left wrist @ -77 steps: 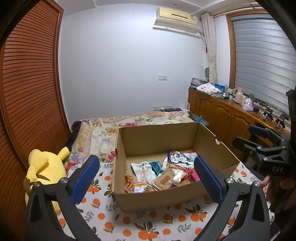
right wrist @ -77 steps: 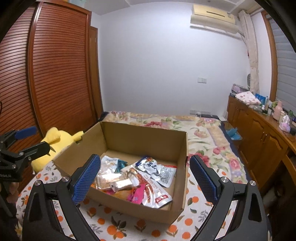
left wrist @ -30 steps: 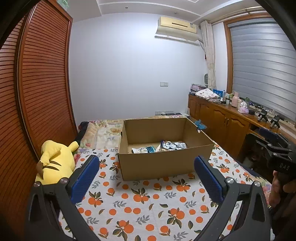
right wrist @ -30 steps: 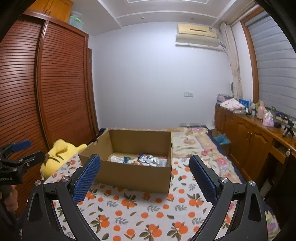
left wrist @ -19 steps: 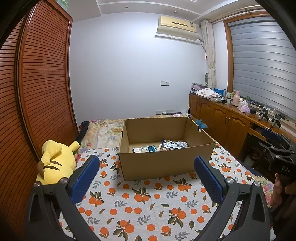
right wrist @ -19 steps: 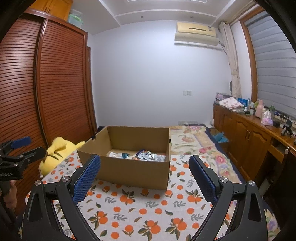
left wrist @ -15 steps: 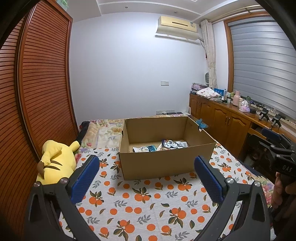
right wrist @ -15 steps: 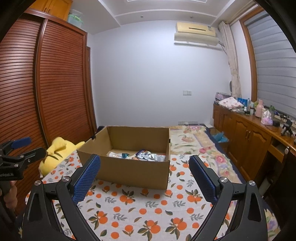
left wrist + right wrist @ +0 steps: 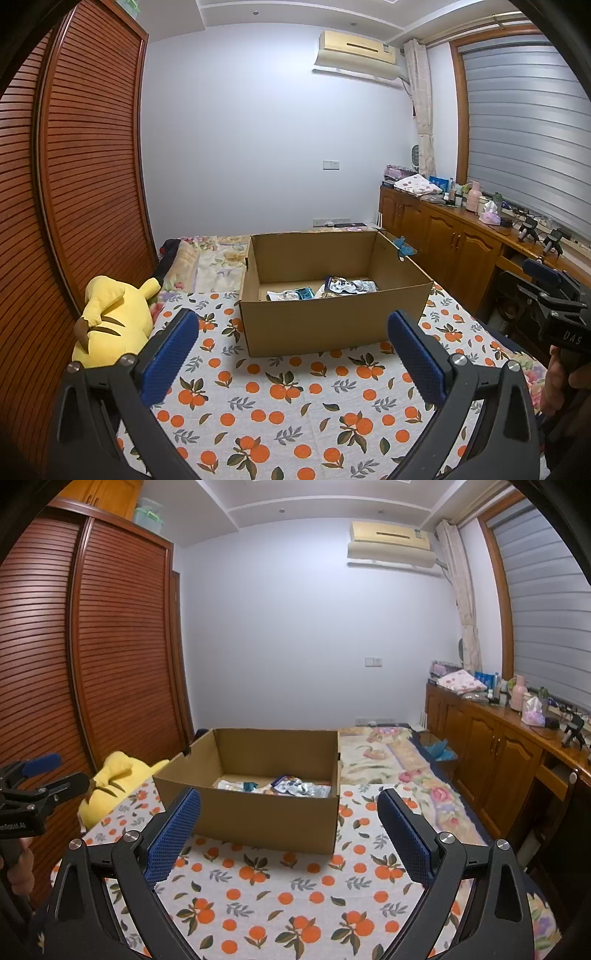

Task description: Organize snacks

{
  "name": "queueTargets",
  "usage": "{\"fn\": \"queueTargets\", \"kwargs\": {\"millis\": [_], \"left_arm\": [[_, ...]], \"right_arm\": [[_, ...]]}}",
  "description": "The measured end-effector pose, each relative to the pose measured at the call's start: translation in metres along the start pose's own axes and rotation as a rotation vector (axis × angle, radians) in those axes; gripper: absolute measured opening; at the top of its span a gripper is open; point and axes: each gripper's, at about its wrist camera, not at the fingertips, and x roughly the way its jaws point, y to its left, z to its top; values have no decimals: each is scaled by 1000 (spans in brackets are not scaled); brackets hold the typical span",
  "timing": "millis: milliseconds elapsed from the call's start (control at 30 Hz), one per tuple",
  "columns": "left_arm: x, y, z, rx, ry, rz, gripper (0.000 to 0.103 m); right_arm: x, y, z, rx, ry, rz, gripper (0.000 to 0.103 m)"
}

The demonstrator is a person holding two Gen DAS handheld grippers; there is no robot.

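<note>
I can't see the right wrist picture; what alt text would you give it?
An open cardboard box holding a few snack packets sits on a bedspread printed with oranges, framed by the wide-open blue-padded fingers of the right hand-held gripper. A yellow plush toy lies left of the box, beside a slatted wooden wardrobe.

left tongs point(image 9: 291, 345): spread, empty | right tongs point(image 9: 288, 825): spread, empty
</note>
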Motion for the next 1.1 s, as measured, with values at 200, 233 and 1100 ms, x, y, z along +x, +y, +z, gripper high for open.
{"fn": "queueTargets", "kwargs": {"millis": [200,233,1100], "left_arm": [[-1,0,-2,-1,2,0,103],[-1,1,-2,-1,1,0,103],[-1,2,-3,-7,8,1,103]], "right_arm": [[1,0,0,0,2,-1,97],[1,0,0,1,3,0,97],[1,0,-1,0,3,-1,97]]}}
